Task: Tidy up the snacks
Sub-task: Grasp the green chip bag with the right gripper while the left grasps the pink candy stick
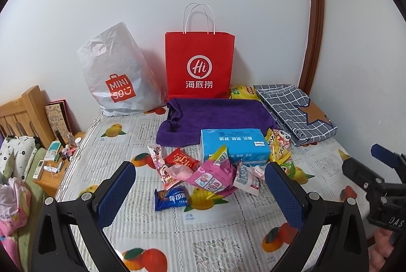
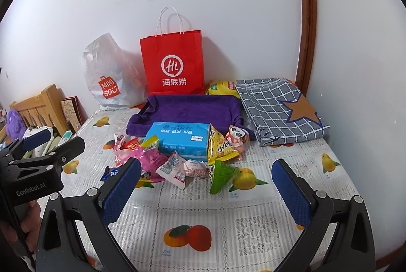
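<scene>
A loose heap of small foil and plastic snack packets [image 1: 203, 170] lies on the fruit-print tablecloth [image 1: 215, 241], just in front of the light blue rectangular tissue pack [image 1: 234, 147] (behind that pack stands a red paper carrier bag [image 1: 199, 64]). The left gripper [image 1: 200, 196] and right gripper [image 2: 206, 185] hover before the heap, jaws spread wide, holding nothing.

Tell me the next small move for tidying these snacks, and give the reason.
Probably ease the right hand-held gripper forward and down onto the green triangular packet. Both hand-held grippers hang open and empty above the fruit-print tablecloth, and that packet lies at the near edge of the snack pile, apart enough to pinch alone. The left hand-held gripper could then take the blue wrapper.
</scene>
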The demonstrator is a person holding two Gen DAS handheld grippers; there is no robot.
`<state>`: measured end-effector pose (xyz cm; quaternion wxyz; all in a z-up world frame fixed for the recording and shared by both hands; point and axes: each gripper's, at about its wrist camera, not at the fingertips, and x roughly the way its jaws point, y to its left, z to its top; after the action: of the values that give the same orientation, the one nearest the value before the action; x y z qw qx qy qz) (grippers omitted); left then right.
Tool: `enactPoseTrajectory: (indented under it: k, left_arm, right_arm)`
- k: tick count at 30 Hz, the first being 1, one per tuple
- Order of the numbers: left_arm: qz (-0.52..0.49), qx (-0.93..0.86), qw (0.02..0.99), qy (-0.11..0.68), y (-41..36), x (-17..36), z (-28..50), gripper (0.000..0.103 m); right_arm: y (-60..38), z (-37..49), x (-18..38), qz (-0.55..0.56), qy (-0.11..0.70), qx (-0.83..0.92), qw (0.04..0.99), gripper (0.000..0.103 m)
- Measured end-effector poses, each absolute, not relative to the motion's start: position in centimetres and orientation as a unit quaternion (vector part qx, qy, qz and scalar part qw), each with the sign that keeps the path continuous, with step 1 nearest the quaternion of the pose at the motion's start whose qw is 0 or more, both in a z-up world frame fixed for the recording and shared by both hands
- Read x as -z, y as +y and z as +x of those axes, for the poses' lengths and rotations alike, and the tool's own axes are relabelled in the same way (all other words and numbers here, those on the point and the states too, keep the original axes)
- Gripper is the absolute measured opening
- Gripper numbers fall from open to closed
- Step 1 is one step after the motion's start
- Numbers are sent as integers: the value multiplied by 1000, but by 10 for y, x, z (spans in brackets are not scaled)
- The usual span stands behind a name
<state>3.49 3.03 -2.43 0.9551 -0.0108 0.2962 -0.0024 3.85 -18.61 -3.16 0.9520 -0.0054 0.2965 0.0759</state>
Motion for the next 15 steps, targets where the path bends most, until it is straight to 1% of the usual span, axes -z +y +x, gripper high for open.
enactPoseTrajectory:
  k: [5, 10, 15]
  left_arm:
    - [-11, -12, 952, 305, 39, 39, 55, 102]
    - [-20, -23, 940, 341, 51, 61, 80, 102]
    - [-35, -26, 924, 380, 60, 81, 102, 102]
  right_arm:
    - [-191, 57, 41, -6, 295, -72, 953, 102]
    - [-204, 83, 62, -8, 313, -34, 949, 102]
    - [-221, 114, 92, 18, 368, -47, 929, 89]
